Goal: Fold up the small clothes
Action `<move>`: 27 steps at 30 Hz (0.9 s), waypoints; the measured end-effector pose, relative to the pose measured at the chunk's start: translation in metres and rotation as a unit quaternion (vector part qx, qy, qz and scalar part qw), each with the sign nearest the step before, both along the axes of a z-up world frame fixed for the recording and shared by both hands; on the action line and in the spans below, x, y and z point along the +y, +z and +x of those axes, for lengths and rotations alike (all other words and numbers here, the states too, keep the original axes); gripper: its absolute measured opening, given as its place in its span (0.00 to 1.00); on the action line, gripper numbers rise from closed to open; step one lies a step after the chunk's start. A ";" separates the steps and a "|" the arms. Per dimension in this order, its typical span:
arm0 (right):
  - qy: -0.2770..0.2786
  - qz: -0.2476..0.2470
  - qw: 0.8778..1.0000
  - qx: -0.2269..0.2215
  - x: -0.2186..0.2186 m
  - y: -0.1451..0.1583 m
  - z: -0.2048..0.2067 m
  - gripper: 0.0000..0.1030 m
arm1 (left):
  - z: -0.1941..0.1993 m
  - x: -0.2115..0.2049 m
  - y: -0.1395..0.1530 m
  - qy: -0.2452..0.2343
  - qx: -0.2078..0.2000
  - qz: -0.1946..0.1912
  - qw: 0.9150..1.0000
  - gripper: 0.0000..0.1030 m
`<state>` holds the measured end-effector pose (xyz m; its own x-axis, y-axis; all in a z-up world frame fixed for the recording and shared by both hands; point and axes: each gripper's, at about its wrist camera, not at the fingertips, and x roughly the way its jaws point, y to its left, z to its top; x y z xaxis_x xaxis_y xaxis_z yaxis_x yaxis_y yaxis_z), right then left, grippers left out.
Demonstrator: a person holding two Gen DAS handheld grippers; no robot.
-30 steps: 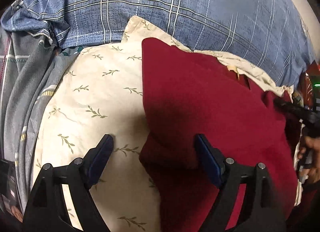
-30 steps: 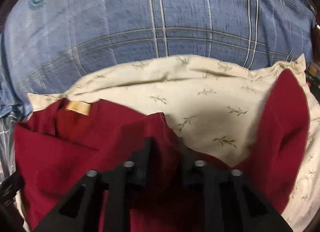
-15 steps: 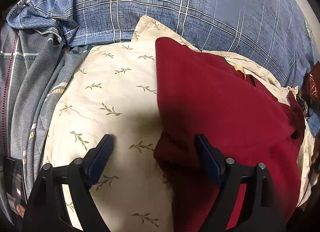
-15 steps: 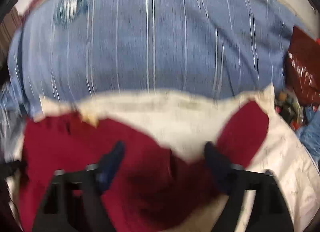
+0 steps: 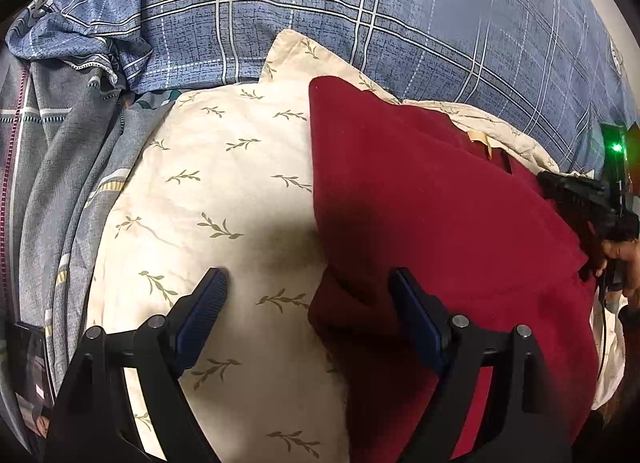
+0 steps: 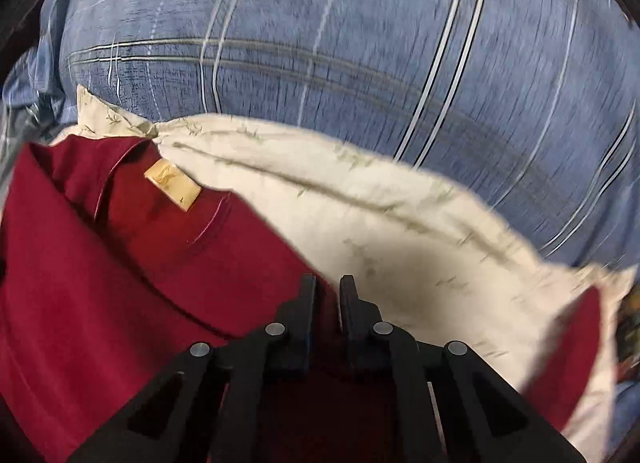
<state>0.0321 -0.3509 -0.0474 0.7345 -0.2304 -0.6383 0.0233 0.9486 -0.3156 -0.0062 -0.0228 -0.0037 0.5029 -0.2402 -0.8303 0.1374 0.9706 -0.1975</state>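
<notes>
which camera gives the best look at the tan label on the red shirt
The right wrist view: the tan label sits large and unobstructed at the red shirt neckline. The left wrist view shows it small and partly folded.

No readable text, number or brand was found. A tan label (image 6: 173, 185) was sewn inside the neck of the red garment (image 6: 100, 283), but its faint marking could not be made out.
</notes>
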 end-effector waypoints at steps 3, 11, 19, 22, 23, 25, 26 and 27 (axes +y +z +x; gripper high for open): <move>-0.071 -0.021 0.996 -0.055 -0.020 0.014 0.003 0.00 | 0.000 0.001 0.000 0.005 -0.002 -0.004 1.000 0.82; 0.049 0.155 0.986 -0.030 0.007 0.030 -0.057 0.65 | -0.001 0.009 0.006 0.012 -0.004 -0.009 1.000 0.82; 0.251 0.263 0.930 0.053 0.156 0.029 -0.105 0.66 | -0.003 0.049 0.024 0.092 -0.043 0.014 0.995 0.82; 0.226 0.242 0.940 0.079 0.193 -0.001 -0.088 0.66 | -0.005 0.062 0.030 0.110 -0.051 0.000 0.993 0.82; 0.209 0.240 0.945 0.074 0.198 -0.007 -0.082 0.66 | -0.006 0.068 0.033 0.116 -0.055 -0.010 0.992 0.82; 0.190 0.240 0.951 0.043 0.207 -0.010 -0.075 0.68 | -0.010 0.075 0.038 0.121 -0.061 -0.020 0.991 0.82; 0.181 0.243 0.953 0.025 0.213 -0.013 -0.068 0.69 | -0.011 0.079 0.040 0.125 -0.065 -0.023 0.990 0.82; 0.178 0.244 0.953 0.016 0.218 -0.015 -0.063 0.71 | -0.011 0.083 0.043 0.129 -0.069 -0.025 0.989 0.82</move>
<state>-0.0307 -0.1328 -0.0628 0.6885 0.3597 -0.6298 -0.3294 0.9287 0.1703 -0.0174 0.0598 0.0390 0.6611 -0.1283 -0.7393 -0.0840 0.9665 -0.2427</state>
